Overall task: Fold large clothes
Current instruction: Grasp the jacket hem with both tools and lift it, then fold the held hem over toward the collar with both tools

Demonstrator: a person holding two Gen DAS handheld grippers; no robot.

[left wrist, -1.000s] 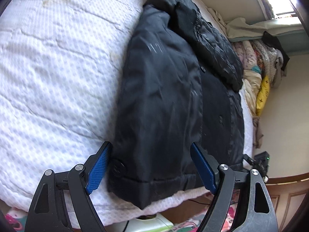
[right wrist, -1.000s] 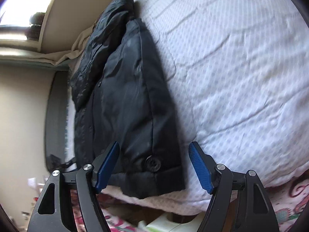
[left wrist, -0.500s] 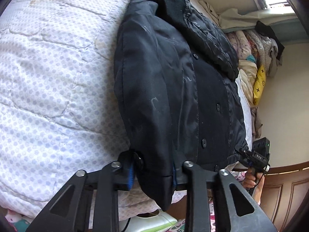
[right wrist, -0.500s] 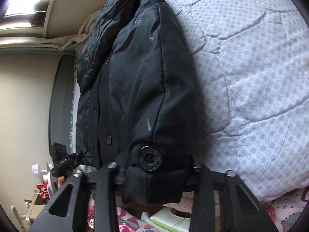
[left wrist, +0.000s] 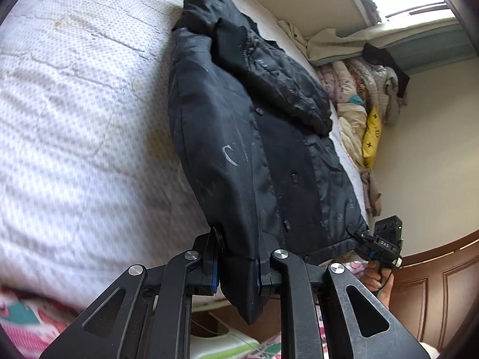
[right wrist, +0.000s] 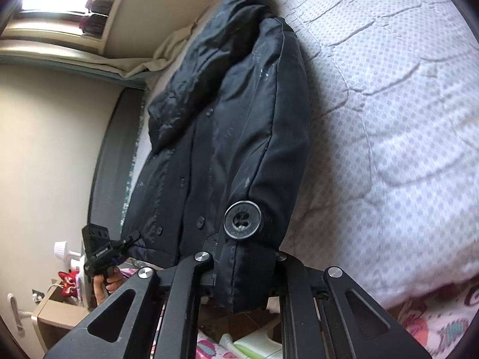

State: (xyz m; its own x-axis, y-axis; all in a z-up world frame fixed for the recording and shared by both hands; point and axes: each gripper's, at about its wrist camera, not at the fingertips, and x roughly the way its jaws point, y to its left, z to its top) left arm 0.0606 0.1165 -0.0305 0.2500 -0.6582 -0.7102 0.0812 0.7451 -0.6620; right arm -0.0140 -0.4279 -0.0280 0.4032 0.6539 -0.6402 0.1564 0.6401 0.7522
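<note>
Your left gripper (left wrist: 236, 269) was clamped on the hem corner of the black coat (left wrist: 239, 137), its blue-padded fingers (left wrist: 214, 272) pinching a thick fold at 6 o'clock of the left wrist view. Your right gripper (right wrist: 244, 272) was likewise closed on the opposite hem corner, just below the big round button (right wrist: 242, 220), the cloth bunched between its jaws. The coat lay lengthwise on the white quilted bedspread (left wrist: 74, 119), collar away toward 12 o'clock, its front snaps facing up, both near corners lifted off the bed edge.

From the left wrist view, your right hand's device showed at 4 o'clock, touching the coat's far hem corner. A heap of folded clothes (left wrist: 356, 101) with a yellow cushion (left wrist: 371, 137) sat at 2 o'clock against the wall, just beside the mattress edge, and a brown wooden panel (left wrist: 434, 293) stood at 4 o'clock. From the right wrist view, a beige cloth (right wrist: 167, 53) lay bunched at 11 o'clock by the collar, and a cardboard box (right wrist: 57, 314) sat at 8 o'clock. A patterned floor mat (right wrist: 434, 323) showed at 5 o'clock below the bed.
</note>
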